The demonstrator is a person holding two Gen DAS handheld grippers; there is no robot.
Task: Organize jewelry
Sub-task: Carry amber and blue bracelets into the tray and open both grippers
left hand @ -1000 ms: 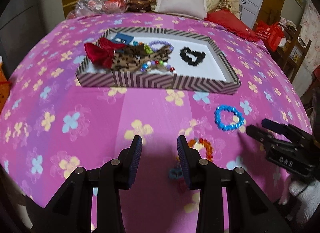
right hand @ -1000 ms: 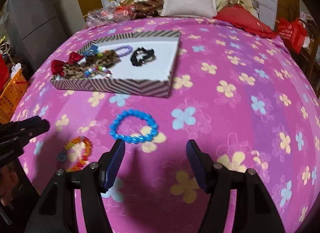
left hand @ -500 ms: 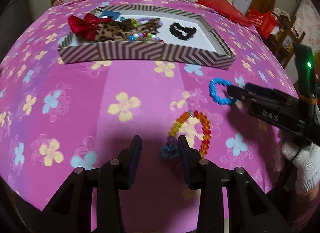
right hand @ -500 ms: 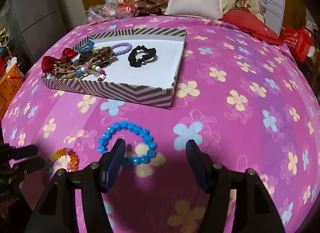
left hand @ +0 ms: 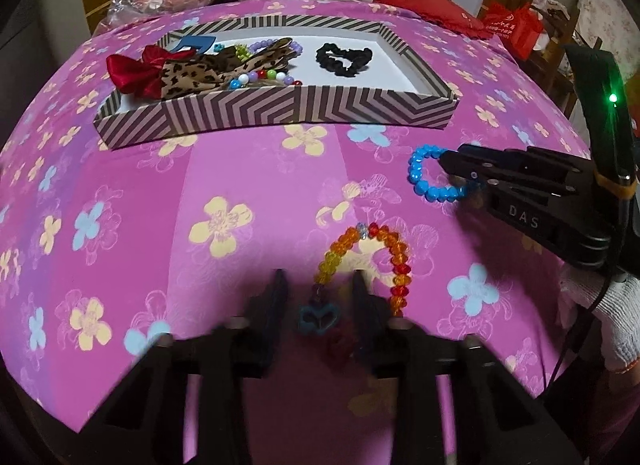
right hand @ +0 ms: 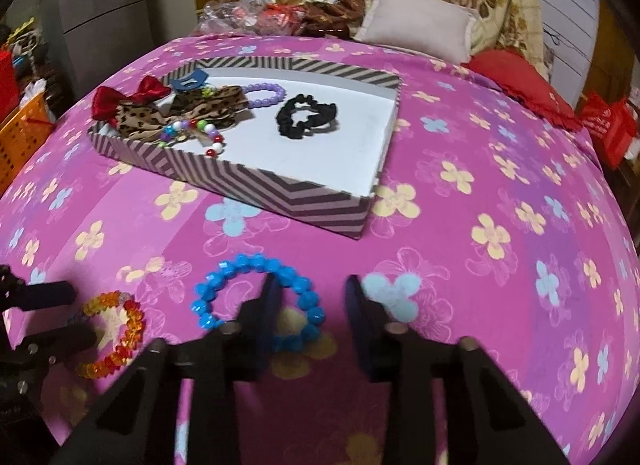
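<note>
Jaws closing, not yet gripping: left gripper (left hand: 318, 299) straddles orange bracelet (left hand: 372, 261); right gripper (right hand: 310, 301) straddles blue bracelet (right hand: 256, 301).

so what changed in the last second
Both grippers came down towards the bedspread. The left gripper now straddles the orange bracelet at its blue charm. The right gripper straddles the near side of the blue bracelet. Both sets of jaws have just been closing, though neither visibly pinches yet. The bracelets and the striped tray with its contents stayed put.
</note>
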